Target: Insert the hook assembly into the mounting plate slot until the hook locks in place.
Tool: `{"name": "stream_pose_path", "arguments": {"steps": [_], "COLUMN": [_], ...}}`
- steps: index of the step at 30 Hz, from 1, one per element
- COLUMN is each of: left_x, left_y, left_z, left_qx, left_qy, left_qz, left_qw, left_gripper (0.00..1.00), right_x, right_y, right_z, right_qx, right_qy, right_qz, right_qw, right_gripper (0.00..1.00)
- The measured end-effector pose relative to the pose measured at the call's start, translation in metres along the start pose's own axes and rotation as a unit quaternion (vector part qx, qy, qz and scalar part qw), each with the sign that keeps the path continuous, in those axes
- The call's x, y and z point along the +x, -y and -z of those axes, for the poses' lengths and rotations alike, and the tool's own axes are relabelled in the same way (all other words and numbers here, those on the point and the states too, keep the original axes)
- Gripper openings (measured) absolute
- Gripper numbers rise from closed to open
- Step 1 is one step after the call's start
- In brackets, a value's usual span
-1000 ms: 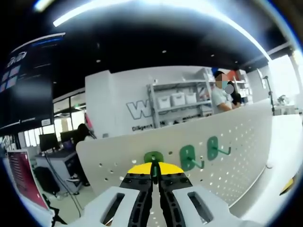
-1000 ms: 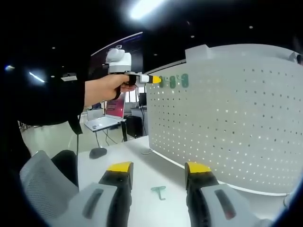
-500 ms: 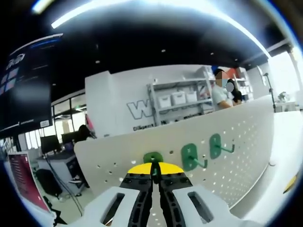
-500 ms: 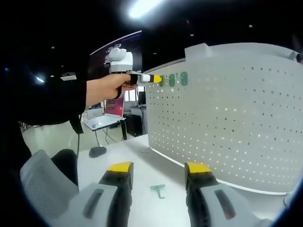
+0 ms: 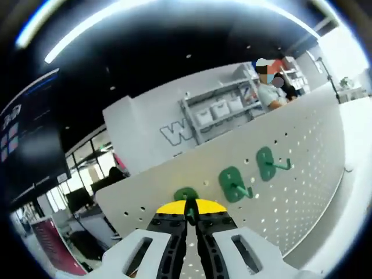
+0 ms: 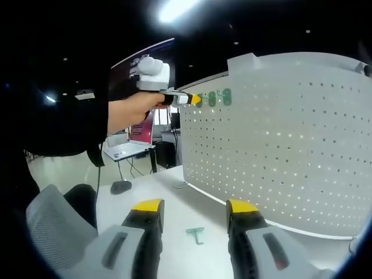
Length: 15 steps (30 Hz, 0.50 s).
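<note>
Green hook (image 5: pixel 186 197) sat pinched between the left gripper (image 5: pixel 190 216) fingers, against the pegboard (image 5: pixel 290 174). The right gripper (image 6: pixel 194 208) fingers stood wide, a spare hook (image 6: pixel 196 233) lying between them on the bench (image 6: pixel 174 197).

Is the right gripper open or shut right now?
Open. The right gripper has its yellow-tipped jaws apart, with the table and a loose green hook showing between them.

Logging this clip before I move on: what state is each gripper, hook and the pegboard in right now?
left gripper: shut on a green hook, held against the board's top edge.
held green hook: pinched, at the pegboard.
two mounted green hooks: hanging on the board.
pegboard: upright on the table.
right gripper: open, empty, low over the table.
loose green hook: lying flat on the table.
</note>
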<state>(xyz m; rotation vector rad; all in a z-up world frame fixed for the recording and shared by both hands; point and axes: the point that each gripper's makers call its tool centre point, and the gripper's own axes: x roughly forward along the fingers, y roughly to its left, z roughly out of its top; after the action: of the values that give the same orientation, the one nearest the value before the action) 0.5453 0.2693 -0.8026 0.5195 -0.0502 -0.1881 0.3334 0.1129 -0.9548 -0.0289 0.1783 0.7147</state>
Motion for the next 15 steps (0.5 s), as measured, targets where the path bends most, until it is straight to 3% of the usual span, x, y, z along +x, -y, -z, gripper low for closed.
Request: {"name": "stream_pose_path", "arguments": {"steps": [4, 8, 10, 12, 14, 15], "left_x": [-0.0011, -0.0016, -0.0015, -0.0013, -0.0010, -0.0010], "left_y": [-0.0003, -0.0007, -0.0021, -0.0040, -0.0053, -0.0063], "left_z": [0.0001, 0.0004, 0.0007, 0.0018, 0.0028, 0.0033], "left_qx": [-0.028, -0.031, -0.091, -0.166, -0.185, -0.176], "left_qy": [0.003, 0.006, 0.016, 0.023, 0.024, 0.024], "left_qz": [0.005, 0.006, 0.013, 0.022, 0.024, 0.024], "left_qw": [0.9996, 0.9995, 0.9956, 0.9857, 0.9822, 0.9838], "left_gripper": [0.04, 0.04, 0.04, 0.04, 0.04, 0.04], "right_x": [-0.0003, 0.0002, 0.0003, 0.0001, -0.0001, -0.0002], "right_y": [0.0006, -0.0005, -0.0008, -0.0010, -0.0009, -0.0009], "right_z": [-0.0007, -0.0007, 0.0001, 0.0001, 0.0002, 0.0003], "right_qx": [0.001, -0.001, -0.001, 0.000, 0.000, 0.000], "right_qy": [0.001, 0.001, -0.001, -0.001, -0.001, -0.001], "right_qz": [0.000, -0.002, -0.002, -0.002, -0.002, -0.002], "right_qw": [1.0000, 1.0000, 1.0000, 1.0000, 1.0000, 1.0000], "right_gripper": [0.40, 0.40, 0.40, 0.40, 0.40, 0.40]}}
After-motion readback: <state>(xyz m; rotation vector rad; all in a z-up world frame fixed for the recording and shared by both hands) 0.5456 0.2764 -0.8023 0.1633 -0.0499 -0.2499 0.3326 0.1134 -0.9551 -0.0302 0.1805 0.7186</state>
